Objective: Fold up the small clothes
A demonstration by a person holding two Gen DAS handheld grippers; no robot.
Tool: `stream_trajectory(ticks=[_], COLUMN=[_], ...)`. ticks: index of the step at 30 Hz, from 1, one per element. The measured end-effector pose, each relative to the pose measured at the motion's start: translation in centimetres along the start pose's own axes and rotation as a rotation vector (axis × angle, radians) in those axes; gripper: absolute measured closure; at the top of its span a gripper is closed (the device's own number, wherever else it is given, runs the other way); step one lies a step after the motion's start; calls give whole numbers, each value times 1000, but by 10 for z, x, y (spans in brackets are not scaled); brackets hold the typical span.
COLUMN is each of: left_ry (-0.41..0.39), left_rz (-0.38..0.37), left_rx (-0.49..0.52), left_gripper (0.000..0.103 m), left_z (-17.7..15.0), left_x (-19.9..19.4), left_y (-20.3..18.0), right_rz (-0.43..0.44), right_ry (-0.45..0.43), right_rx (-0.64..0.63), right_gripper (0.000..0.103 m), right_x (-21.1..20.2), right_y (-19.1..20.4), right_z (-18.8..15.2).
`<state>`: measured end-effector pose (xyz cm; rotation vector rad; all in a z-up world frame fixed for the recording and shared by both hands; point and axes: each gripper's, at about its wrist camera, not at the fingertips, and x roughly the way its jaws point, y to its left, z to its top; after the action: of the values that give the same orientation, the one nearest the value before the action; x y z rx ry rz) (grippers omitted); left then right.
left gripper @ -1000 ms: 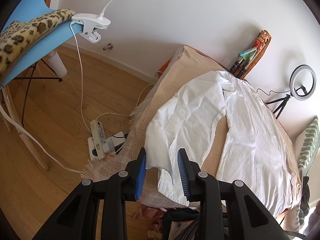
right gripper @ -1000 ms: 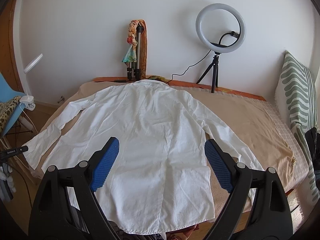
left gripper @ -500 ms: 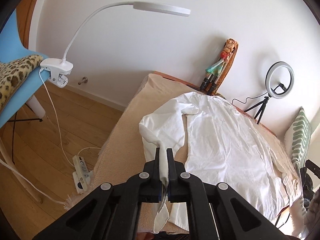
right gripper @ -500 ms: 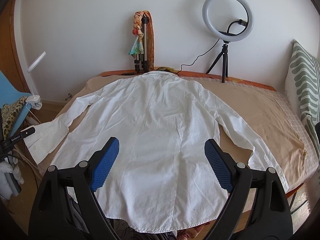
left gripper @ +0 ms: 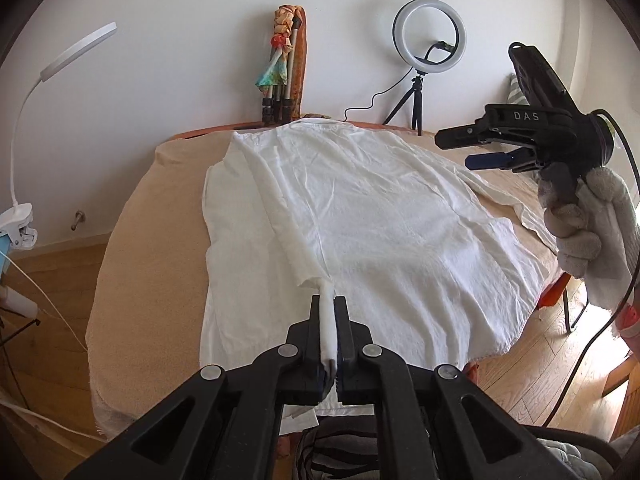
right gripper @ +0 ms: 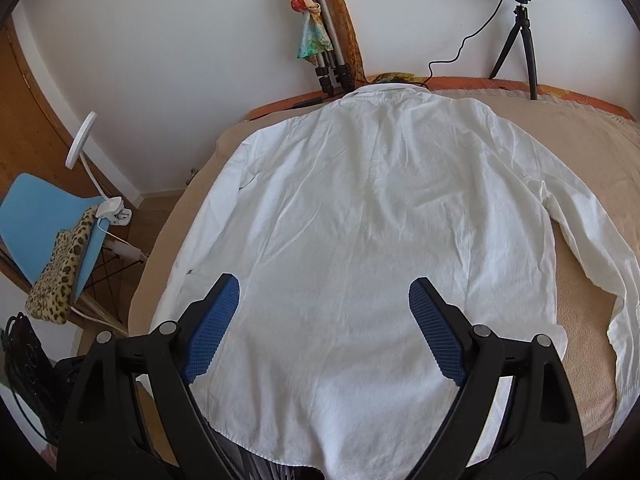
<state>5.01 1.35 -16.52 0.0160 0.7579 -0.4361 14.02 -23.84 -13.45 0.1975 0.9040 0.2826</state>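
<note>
Shirt [right gripper: 372, 240], white and long-sleeved, lies spread back-up on a bed [right gripper: 592, 152] with a tan cover, its collar toward the wall. The left gripper [left gripper: 329, 320] has its jaws pressed together on the cuff end of the left sleeve [left gripper: 280, 200], which runs in a raised ridge from the shoulder down across the shirt's body. The right gripper [right gripper: 324, 328] hangs over the lower half of the shirt with its jaws spread wide and nothing between them; in the left view a gloved hand [left gripper: 592, 232] grips its handle. The right sleeve [right gripper: 600, 248] lies flat along the bed beside the shirt. A ring light [left gripper: 429, 32] on a small tripod stands at the wall, and a blue chair [right gripper: 44, 216] is on the wooden floor to the left
</note>
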Motion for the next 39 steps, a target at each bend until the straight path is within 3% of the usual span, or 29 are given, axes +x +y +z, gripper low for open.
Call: stream_trajectory(ticks=[1, 2, 4, 6, 8, 11, 15, 19, 24, 28, 33, 34, 39], left_ry=[9, 26, 36, 37, 32, 43, 98, 85, 94, 114, 92, 89, 29], left_rz=[-3, -8, -12, -25, -23, 39, 62, 149, 149, 106, 65, 50, 3], left_rx=[13, 23, 28, 3, -55, -142, -280, -280, -349, -389, -406, -405, -403], left_gripper=[95, 79, 69, 69, 69, 69, 71, 68, 63, 66, 89, 100, 102], left_z=[-2, -3, -7, -9, -11, -18, -32, -35, -36, -41, -46, -45, -41], left_x=[0, -1, -6, -15, -23, -23, -6, 5, 21, 34, 40, 40, 30], left_y=[-4, -7, -10, -3, 13, 37, 64, 71, 91, 98, 96, 96, 88], right_rz=[17, 36, 62, 77, 98, 135, 184, 251, 281, 214, 158, 157, 156], right_ry=[15, 26, 42, 55, 82, 121, 162, 192, 215, 242, 303, 304, 299], right_rx=[-5, -13, -32, -46, -54, -58, -70, -97, -145, -136, -68, -70, -97], right_gripper=[13, 13, 13, 14, 32, 45, 49, 55, 57, 57, 60, 60, 60], right_x=[8, 15, 30, 45, 62, 90, 121, 142, 165, 188, 212, 212, 200], right_y=[3, 6, 15, 23, 31, 42, 59, 81, 108, 108, 89, 89, 106], right_z=[7, 13, 27, 40, 54, 68, 71, 64, 55, 50, 47, 48, 64])
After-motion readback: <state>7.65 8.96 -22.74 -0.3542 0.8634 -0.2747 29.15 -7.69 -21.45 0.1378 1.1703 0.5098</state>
